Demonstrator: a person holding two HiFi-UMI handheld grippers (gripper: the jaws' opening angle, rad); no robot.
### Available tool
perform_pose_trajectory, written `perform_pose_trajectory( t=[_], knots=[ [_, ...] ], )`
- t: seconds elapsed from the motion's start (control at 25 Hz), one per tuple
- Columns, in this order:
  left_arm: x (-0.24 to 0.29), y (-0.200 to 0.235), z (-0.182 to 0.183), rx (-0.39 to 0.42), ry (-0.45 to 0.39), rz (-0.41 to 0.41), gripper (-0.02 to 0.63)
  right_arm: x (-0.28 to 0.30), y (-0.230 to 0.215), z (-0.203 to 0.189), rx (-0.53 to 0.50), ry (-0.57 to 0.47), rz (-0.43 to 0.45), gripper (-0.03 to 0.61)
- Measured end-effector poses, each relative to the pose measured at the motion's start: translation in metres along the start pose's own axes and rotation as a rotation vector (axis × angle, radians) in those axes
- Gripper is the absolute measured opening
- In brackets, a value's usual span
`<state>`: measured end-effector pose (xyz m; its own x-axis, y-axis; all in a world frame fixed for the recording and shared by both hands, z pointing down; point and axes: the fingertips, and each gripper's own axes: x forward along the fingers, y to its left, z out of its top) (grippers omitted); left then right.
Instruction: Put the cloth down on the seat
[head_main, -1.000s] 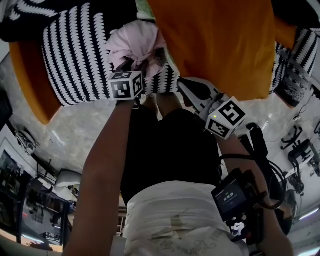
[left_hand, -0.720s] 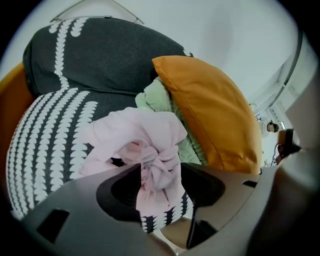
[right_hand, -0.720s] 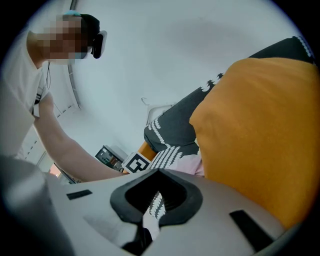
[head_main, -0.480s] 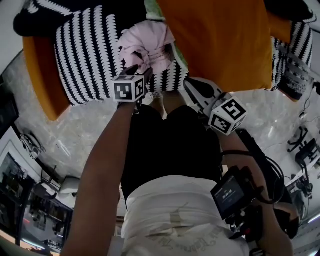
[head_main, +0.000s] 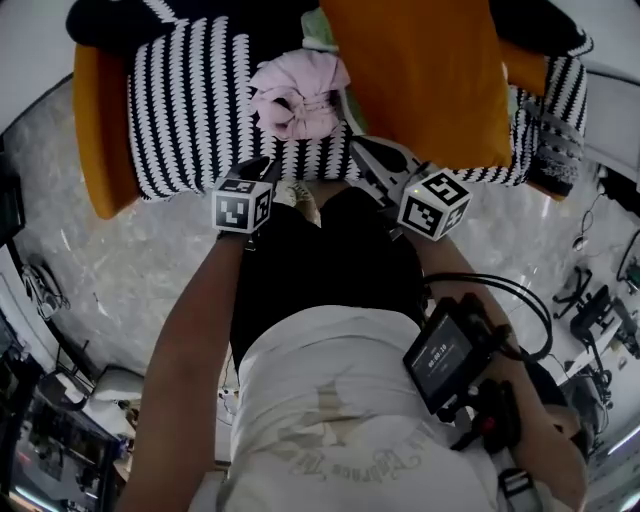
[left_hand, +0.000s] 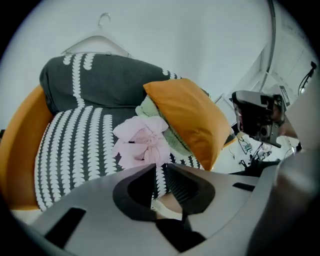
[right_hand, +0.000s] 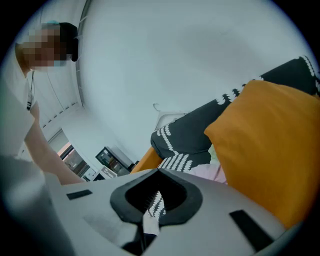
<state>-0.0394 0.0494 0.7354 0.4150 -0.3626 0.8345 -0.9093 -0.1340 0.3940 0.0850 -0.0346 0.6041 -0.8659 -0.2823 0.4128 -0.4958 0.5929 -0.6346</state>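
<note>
1. Left forearm (head_main: 190, 340): bare, reaching up the head view from lower left. It carries the left gripper (left_hand: 160, 166), which is pitched steeply down.
2. Left fingers: they have just been closing. A narrow gap remains with nothing in it, so they are released.
3. Cloth (head_main: 297, 95): pale pink and crumpled into a knotted bundle. It lies on the black-and-white striped seat (head_main: 190, 110), just beyond the left fingers' tips and clear of them.
4. Orange cushion (head_main: 420, 70): leans just right of the cloth. The green fabric (left_hand: 172, 137) beneath it is mostly hidden.
5. Right gripper (right_hand: 159, 171): points shallowly downward. Its fingers are clenched tip to tip on nothing, and beyond them the cloth shows only as a pink sliver under the cushion.
6. The seat's back is cut off at the head view's top edge.
</note>
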Motion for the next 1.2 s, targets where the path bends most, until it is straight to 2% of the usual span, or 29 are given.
perform_pose_trajectory(
  t=[0.16,0.36,0.56,0.84,1.04,1.2],
  knots=[
    [-0.027,0.006,-0.006,-0.009,-0.051,0.001,0.02,0.005,0.021,0.008,-0.054,0.011,0.008,0.015],
    [-0.076,-0.012,-0.002,0.027,-0.107,-0.008,0.012,-0.011,0.049,0.029,-0.088,-0.004,0.02,0.015],
    [-0.122,-0.005,0.025,-0.002,-0.248,-0.009,0.012,-0.005,0.083,0.057,-0.182,-0.035,0.061,0.015],
    [-0.195,-0.035,0.061,0.12,-0.407,0.034,0.012,-0.005,0.133,0.071,-0.314,-0.051,0.154,0.015],
    [-0.232,-0.068,0.086,0.159,-0.511,0.003,0.012,-0.019,0.139,0.093,-0.36,-0.095,0.163,0.015],
    [-0.257,-0.066,0.096,0.157,-0.55,0.0,0.012,-0.026,0.148,0.104,-0.388,-0.12,0.157,0.015]
  ],
)
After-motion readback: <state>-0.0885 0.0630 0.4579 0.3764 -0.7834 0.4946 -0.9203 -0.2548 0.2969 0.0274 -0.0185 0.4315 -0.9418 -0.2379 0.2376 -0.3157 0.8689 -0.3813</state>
